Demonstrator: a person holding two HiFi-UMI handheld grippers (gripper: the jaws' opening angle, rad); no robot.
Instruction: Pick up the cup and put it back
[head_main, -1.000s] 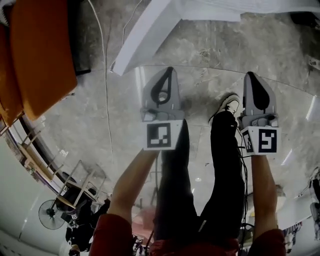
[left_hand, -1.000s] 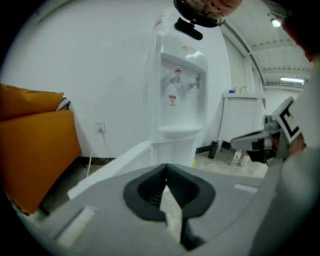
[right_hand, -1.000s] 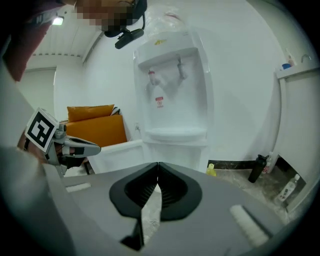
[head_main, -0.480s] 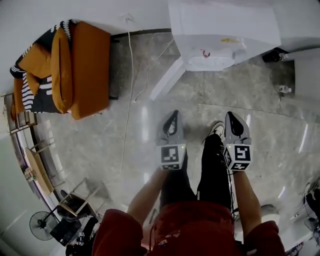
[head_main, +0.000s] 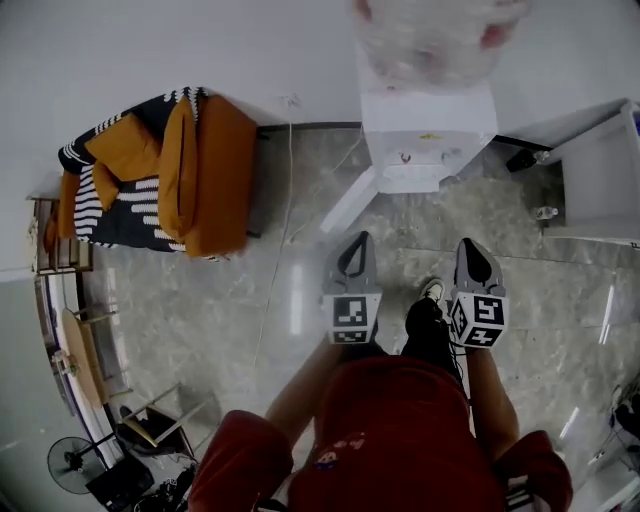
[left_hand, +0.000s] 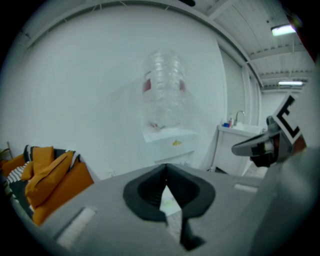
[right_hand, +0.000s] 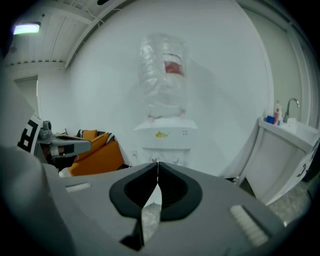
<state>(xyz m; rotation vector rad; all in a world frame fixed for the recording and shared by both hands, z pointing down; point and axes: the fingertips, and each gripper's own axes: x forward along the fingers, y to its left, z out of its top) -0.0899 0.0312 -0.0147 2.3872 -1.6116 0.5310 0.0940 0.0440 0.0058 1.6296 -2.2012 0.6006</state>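
Observation:
No cup shows in any view. My left gripper and right gripper are held side by side over the marble floor, both shut and empty, pointing at a white water dispenser. In the left gripper view the jaws meet at their tips below the dispenser and its clear bottle. In the right gripper view the jaws are likewise pressed together in front of the dispenser and bottle.
An orange sofa with striped cushions stands against the wall at the left. A white sink counter is at the right. A cable runs across the floor. A fan and chairs stand at the lower left.
The head view has swung up from the floor to take in the wall, the sofa and the dispenser. Both grippers stay shut and side by side.

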